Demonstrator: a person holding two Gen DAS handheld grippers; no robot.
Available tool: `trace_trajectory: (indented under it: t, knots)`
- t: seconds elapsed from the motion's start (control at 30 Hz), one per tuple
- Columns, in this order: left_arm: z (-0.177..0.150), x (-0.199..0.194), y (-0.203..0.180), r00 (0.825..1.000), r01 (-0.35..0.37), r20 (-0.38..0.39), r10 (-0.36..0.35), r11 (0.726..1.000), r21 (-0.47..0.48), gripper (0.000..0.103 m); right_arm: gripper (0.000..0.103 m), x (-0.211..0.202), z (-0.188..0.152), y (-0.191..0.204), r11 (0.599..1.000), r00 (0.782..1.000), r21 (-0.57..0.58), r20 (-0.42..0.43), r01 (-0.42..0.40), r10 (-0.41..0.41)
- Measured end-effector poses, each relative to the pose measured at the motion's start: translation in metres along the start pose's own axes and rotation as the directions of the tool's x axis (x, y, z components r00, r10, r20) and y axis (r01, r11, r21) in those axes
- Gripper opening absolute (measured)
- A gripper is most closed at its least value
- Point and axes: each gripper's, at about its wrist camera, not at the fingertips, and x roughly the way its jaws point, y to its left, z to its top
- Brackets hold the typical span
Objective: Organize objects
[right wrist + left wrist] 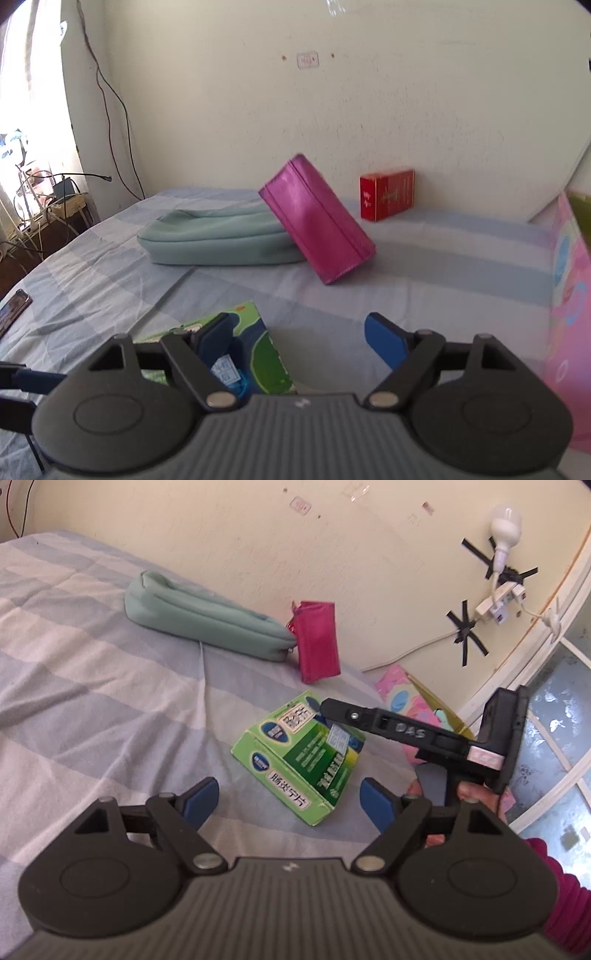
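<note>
Nearest the left wrist camera, the left hand-held gripper (288, 799) stands with its blue pads apart and nothing between them. Just beyond its tips lies a green rectangular cardboard medicine box (297, 760) on the blue-and-white checked bed sheet (92, 686). The right hand-held gripper (325, 706) reaches in from the right, one black finger over the box's far end; in its own view its pads also stand apart, empty, with the box just beside the left pad.

Judging by this, the step in hand is the green box, released or not yet picked up; the next move calls for one gripper to centre on the box's narrow sides and close before carrying it toward the others.

Farther off, a magenta fabric pouch (317, 221) leans tilted against a long pale-green soft zip case (218, 240). By the wall stands a small red cardboard box (386, 194). At the right edge is a pink patterned package (569, 314).

Counted: two boxes, one pouch, one case, one pink package, two grippers.
</note>
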Motion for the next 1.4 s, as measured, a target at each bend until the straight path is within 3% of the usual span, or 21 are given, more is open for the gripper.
trace_trajectory:
  t: [0.07,0.27,0.4,0.53,0.7,0.83,0.93,1.07,1.23,1.4]
  knots:
    - [0.0,0.003,-0.002,1.0,0.001,-0.002,-0.001,1.0,0.005,0.084,0.082,-0.001,-0.004,-0.005,0.997,0.998,0.051,-0.016,-0.056,0.057]
    - [-0.002,0.011,-0.011,1.0,-0.018,0.001,0.018,0.998,0.056,0.083,0.079,-0.017,-0.019,0.005,0.981,0.98,0.043,-0.06,-0.189,0.191]
    - [-0.003,0.011,-0.013,1.0,-0.029,-0.005,0.029,0.996,0.088,0.082,0.078,-0.026,-0.027,0.016,0.966,0.963,0.041,-0.085,-0.254,0.256]
    - [-0.003,0.008,-0.009,1.0,-0.009,-0.009,0.009,0.998,0.061,0.081,0.079,-0.038,-0.036,0.015,0.956,0.952,0.047,-0.088,-0.289,0.292]
    - [0.0,0.007,-0.007,0.999,0.011,-0.034,-0.009,0.998,0.057,0.081,0.082,-0.054,-0.047,0.03,0.959,0.961,-0.091,-0.093,-0.268,0.26]
    - [0.006,0.004,-0.005,1.0,-0.005,-0.023,0.005,0.999,0.039,0.082,0.082,-0.055,-0.051,0.05,0.953,0.985,-0.256,-0.085,-0.165,0.148]
    - [0.007,0.011,-0.005,0.999,-0.005,-0.046,0.007,1.0,0.025,0.076,0.092,-0.05,-0.05,0.055,0.94,0.986,-0.299,-0.086,-0.164,0.145]
    - [0.007,0.017,-0.021,0.995,-0.088,-0.035,0.092,0.992,0.089,0.075,0.09,-0.036,-0.048,0.064,0.933,0.985,-0.324,-0.117,-0.156,0.124]
    - [0.031,0.014,-0.046,1.0,-0.016,-0.016,0.018,0.991,0.13,0.074,0.085,-0.069,-0.048,0.064,0.925,0.994,-0.369,0.029,-0.091,0.11]
    - [0.055,0.037,-0.115,0.999,0.038,0.001,-0.04,0.958,0.283,0.074,0.082,-0.108,-0.03,0.034,0.949,0.985,-0.316,0.166,0.012,0.043]
